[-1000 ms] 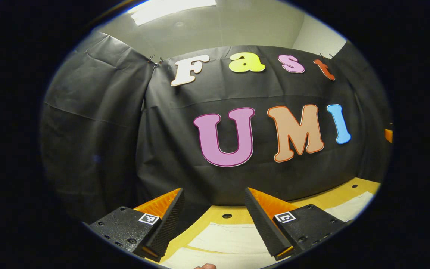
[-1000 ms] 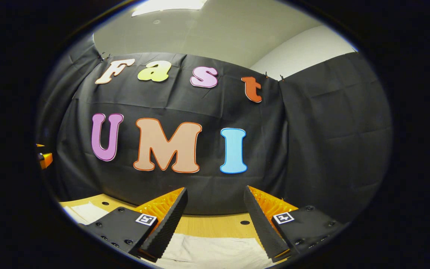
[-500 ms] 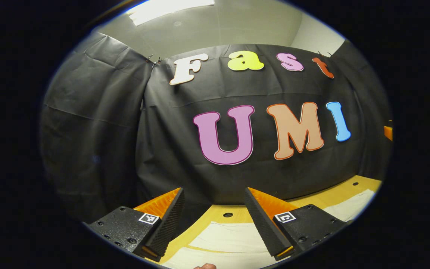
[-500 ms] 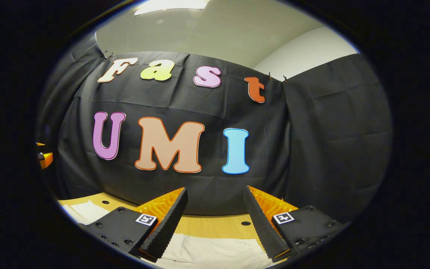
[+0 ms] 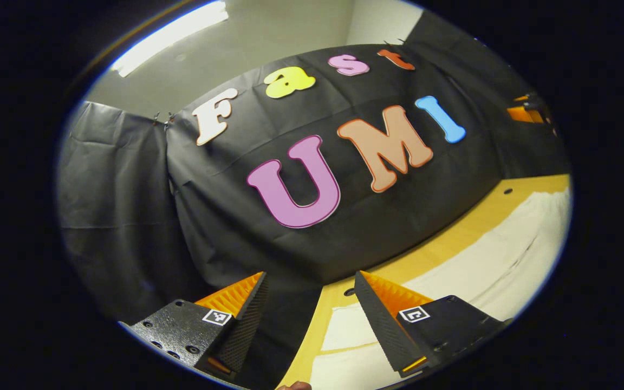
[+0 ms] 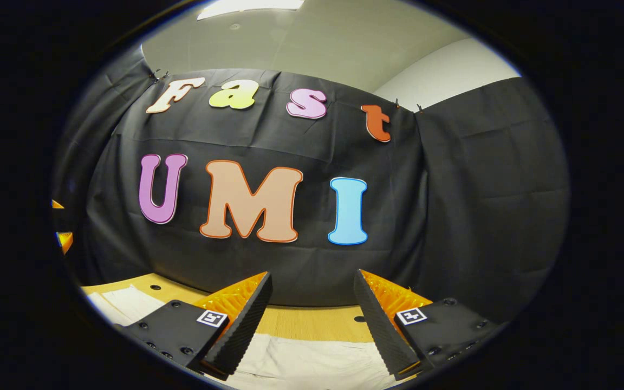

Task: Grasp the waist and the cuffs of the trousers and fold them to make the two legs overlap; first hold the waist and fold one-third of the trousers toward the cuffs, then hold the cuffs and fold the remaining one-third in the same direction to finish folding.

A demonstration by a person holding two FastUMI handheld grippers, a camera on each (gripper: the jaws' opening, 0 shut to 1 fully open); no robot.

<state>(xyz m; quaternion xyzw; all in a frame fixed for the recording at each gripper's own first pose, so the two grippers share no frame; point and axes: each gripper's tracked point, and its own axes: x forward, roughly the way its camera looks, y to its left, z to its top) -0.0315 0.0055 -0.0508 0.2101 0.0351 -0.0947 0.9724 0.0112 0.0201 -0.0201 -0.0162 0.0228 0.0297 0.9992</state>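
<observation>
Trousers [image 5: 485, 260]: pale cloth lying flat on the counter [image 5: 442, 244]. In the left gripper view they run from 6 o'clock, just beyond my fingertips, out toward 3 o'clock, where the cloth widens; a seam or fold line crosses near 6. In the right gripper view the trousers [image 6: 312, 365] lie at 6 o'clock under and between my fingers, with another pale patch at 8 o'clock by the counter [image 6: 312, 322] edge. Which end is waist and which is cuffs I cannot tell.

Left gripper [image 5: 309, 281]: my jaws stand apart, nothing between them, held above the cloth, not touching it. View is tilted, counter sloping up toward 3 o'clock. A bit of a hand shows at 6 o'clock, at the very edge.

Right gripper [image 6: 312, 281]: my jaws apart, nothing between them, above the cloth, view level.

Left gripper view, 2 o'clock: a part of the other gripper, well apart from mine. Small round holes dot the wooden counter in both views.
</observation>
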